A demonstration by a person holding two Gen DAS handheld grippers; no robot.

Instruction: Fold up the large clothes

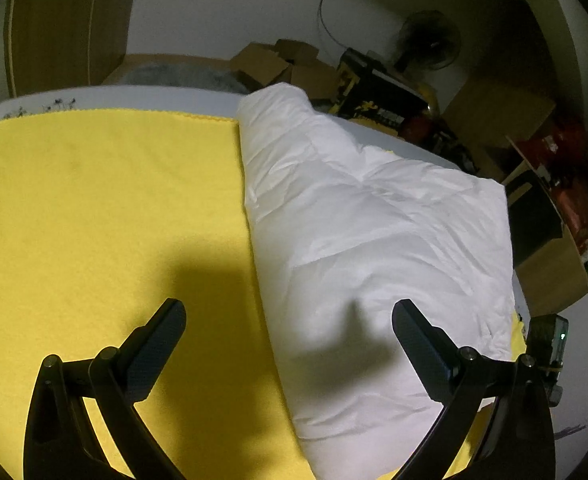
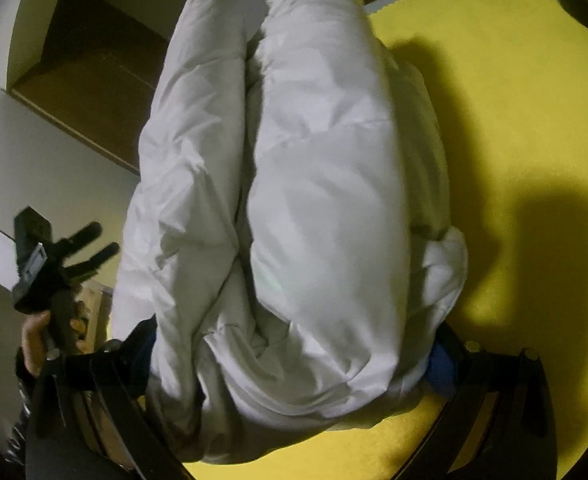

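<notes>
Light fell hard from behind the cameras, throwing dark shadows across the yellow cloth (image 1: 94, 200). The background room stayed dim. Fisheye bending darkened every rim; the right wrist view was softly blurred.
</notes>
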